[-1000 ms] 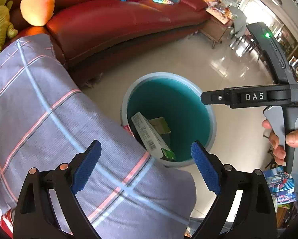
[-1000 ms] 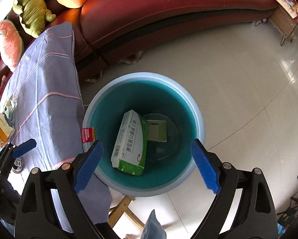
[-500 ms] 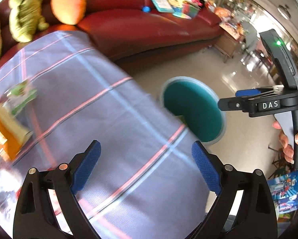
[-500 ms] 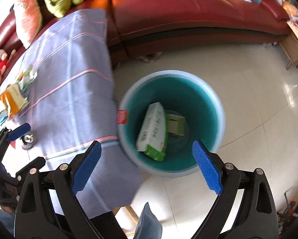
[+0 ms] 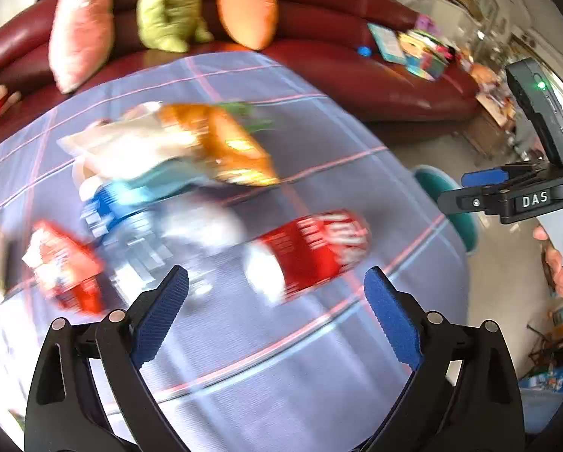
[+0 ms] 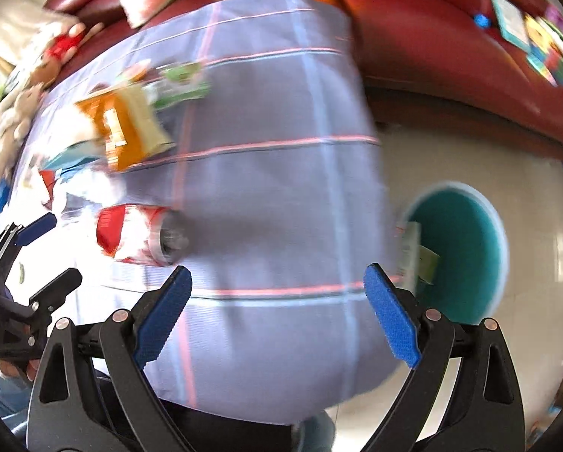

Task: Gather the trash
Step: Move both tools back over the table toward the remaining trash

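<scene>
A blurred pile of trash lies on the checked tablecloth (image 5: 281, 358): a red can (image 5: 311, 252) on its side, an orange snack bag (image 5: 221, 147), a blue-labelled clear bottle (image 5: 130, 226) and a red packet (image 5: 66, 267). My left gripper (image 5: 275, 316) hangs open just in front of the red can, nothing between its fingers. My right gripper (image 6: 277, 316) is open over the cloth, with the red can (image 6: 138, 235) to its left. The teal bin (image 6: 462, 256) stands on the floor to the right and holds a white-green box (image 6: 409, 248).
A red sofa (image 5: 356, 71) with plush toys (image 5: 164, 3) and books curves behind the table. A hand holds the right gripper's handle (image 5: 545, 196) at the right of the left wrist view. The left gripper's fingers (image 6: 36, 229) show at the left of the right wrist view.
Both grippers swung left from the bin toward the table. The trash pile and red can came into view, and the bin slid to the right edge. Both stayed open.
</scene>
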Available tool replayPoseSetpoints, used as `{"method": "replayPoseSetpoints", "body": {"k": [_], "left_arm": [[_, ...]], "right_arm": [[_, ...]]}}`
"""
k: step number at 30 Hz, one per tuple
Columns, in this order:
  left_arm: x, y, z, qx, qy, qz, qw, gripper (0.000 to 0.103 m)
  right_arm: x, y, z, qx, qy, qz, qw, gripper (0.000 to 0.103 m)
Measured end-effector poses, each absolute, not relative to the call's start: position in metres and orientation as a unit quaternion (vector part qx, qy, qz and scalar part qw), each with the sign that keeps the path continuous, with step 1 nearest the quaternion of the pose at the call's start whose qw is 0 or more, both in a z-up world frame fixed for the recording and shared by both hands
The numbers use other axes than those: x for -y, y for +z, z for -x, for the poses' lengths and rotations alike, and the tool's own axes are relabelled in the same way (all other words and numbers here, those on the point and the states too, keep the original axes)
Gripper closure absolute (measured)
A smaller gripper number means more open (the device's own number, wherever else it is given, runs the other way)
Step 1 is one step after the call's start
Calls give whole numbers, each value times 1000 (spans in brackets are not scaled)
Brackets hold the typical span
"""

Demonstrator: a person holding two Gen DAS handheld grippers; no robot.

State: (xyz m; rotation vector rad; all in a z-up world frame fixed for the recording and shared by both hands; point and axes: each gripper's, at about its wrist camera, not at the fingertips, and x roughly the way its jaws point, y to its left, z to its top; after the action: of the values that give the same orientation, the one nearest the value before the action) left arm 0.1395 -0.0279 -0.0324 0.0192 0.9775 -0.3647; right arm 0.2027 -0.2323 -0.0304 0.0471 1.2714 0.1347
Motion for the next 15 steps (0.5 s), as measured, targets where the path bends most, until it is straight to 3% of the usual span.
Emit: {"method": "replayPoseSetpoints", "body": {"k": [11,12,15], "left_arm": [[-100,-40,-128,-470,-90,29,878,8],[-110,-42,-127,-470,-83,34,878,8],[-139,-43,-130,-473,-64,37,878,8]], "right_arm": [[85,-22,-227,-597,146,39,788,15],[70,-23,-230,-598,154,41,786,17],[39,-29,-238,-607,174,43,774,35]]}}
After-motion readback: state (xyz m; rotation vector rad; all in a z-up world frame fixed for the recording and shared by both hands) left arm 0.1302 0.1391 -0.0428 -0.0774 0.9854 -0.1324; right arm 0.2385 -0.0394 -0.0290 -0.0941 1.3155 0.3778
